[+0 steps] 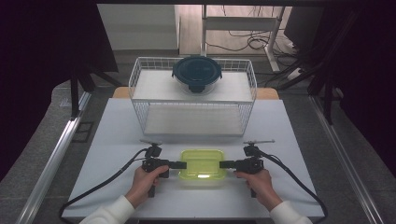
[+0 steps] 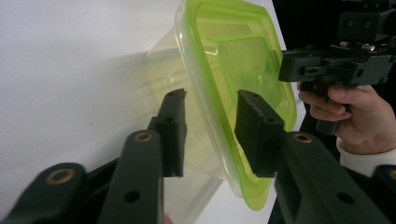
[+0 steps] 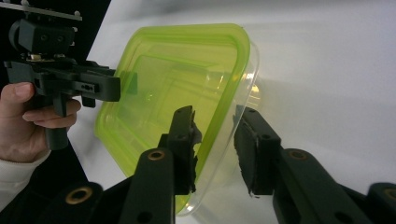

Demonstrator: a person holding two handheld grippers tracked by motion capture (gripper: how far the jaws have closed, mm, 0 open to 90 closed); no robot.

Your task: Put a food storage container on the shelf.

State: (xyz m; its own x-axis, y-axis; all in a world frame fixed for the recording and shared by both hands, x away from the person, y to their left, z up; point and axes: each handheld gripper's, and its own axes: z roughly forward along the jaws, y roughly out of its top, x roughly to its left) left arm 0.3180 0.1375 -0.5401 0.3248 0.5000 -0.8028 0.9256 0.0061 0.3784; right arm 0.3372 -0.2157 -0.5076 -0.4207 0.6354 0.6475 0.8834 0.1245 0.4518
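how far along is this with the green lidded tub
Early stage. Done: both grippers are at the clear plastic tub with the green lid, the left gripper and right gripper each straddling an end of its rim. In hand: the grip itself; gaps show beside the pads, so it is not clamped. Left: lifting it off the white table; where it goes I cannot tell.
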